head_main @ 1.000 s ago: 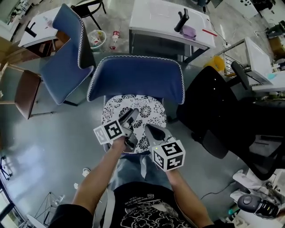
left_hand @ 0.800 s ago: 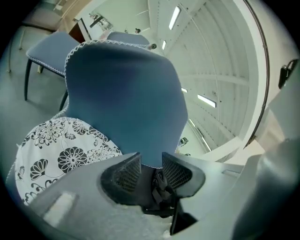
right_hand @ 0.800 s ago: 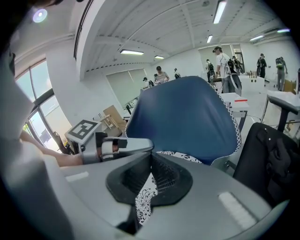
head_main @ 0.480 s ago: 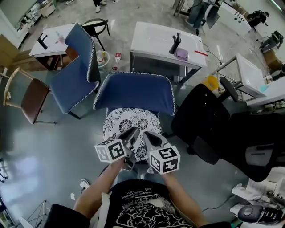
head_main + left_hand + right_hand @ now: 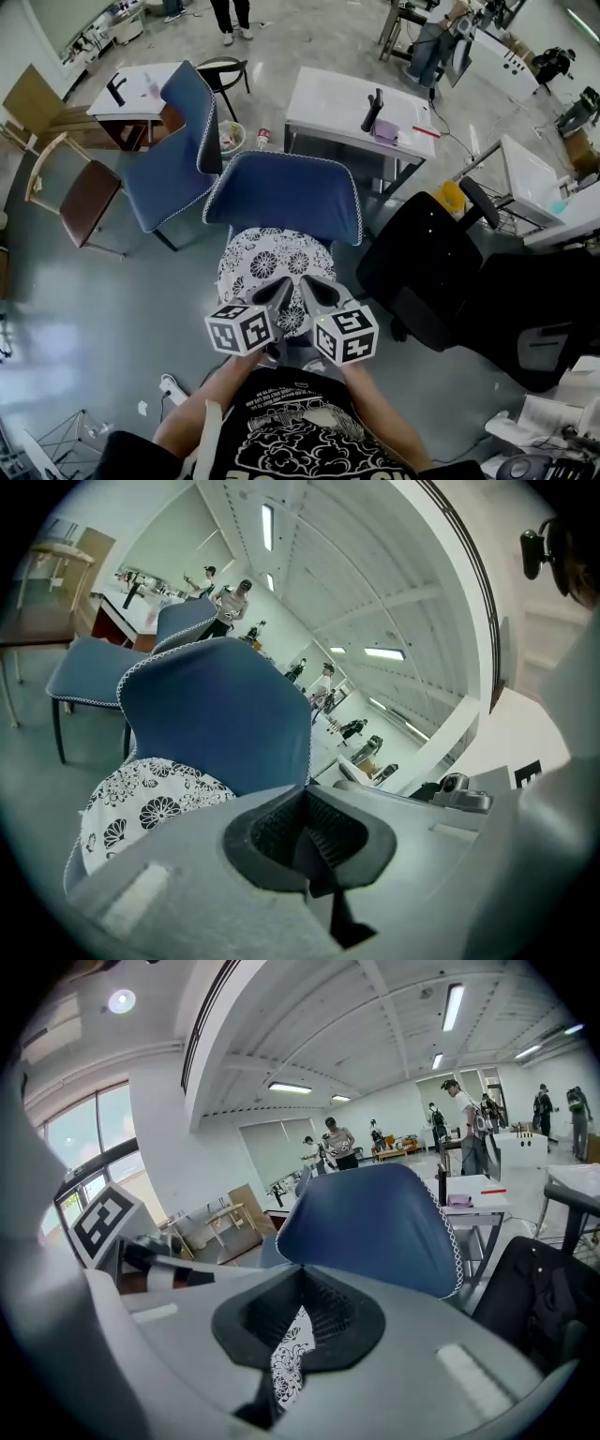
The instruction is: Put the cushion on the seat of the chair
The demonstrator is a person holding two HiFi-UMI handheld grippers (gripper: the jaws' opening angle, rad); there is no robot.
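Black-on-white flower print marks the cushion (image 5: pixel 272 272), which already lies flat on the seat of the blue chair (image 5: pixel 286 192), its rear edge tucked against the foot of the backrest. Judged from that, the placing itself is done. Little seems left beyond taking the tools away, and perhaps a check that the cushion sits square, since its front edge is hidden behind them in the head view.

Neither tool has hold of it. The left tool (image 5: pixel 305 791) has its ribbed dark pads pressed together on nothing, with the cushion lying apart from it, below and to the side. The right tool (image 5: pixel 300 1272) also looks closed at the tips. The printed cloth shows through the gap lower down between its jaws, but as far as I can tell that is the cushion on the seat beyond, not something pinched.

The cushion is soft, roundish and slightly puffed, with a matte woven look. The chair back is a smooth curved shell covered in blue fabric and trimmed with white scalloped edging. Underneath, the grey floor (image 5: pixel 122 309) is glossy and reflective.
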